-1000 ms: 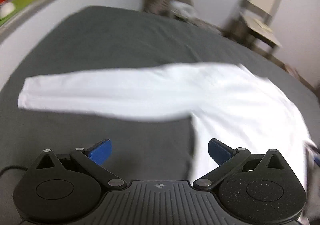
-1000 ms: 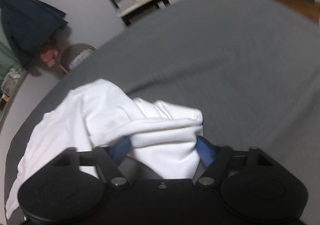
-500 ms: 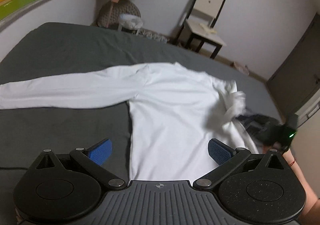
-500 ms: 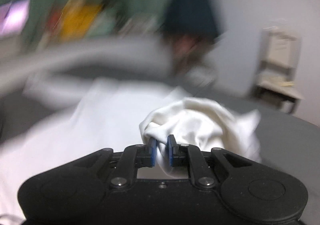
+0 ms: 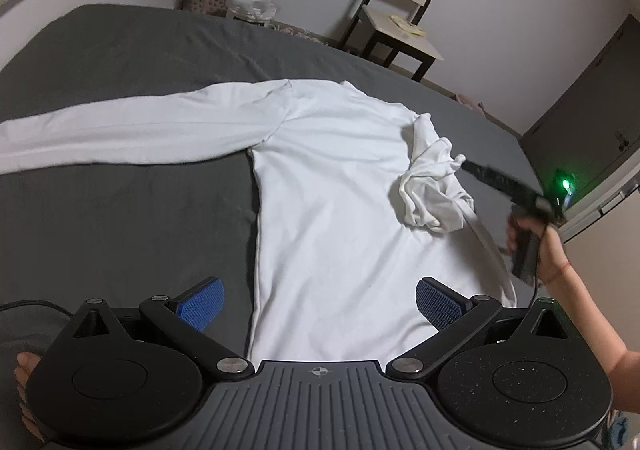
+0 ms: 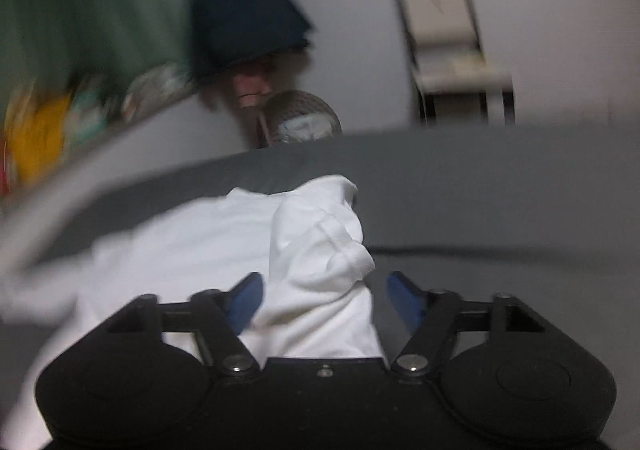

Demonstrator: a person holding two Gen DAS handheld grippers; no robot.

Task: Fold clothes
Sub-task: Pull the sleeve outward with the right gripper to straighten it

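White long-sleeved shirt (image 5: 332, 190) lies spread flat on the grey bed (image 5: 120, 62), body toward the near edge, one sleeve (image 5: 120, 130) stretched straight out to the shirt's left. The other sleeve (image 5: 432, 190) is bunched in a loose heap on the shirt's right shoulder. It looks like thin, light, limp knit: it will sag and crease wherever it is lifted, and should slide easily over the bed cover, so pinching a cuff or hem edge seems safer than grabbing a thick wad. The right claw (image 6: 324, 298) is opening, its blue pads either side of the crumpled sleeve without pressing it. The left claw (image 5: 320, 302) hovers released over the shirt's lower hem, nothing between its pads. A chair (image 5: 400, 10) stands beyond the bed.
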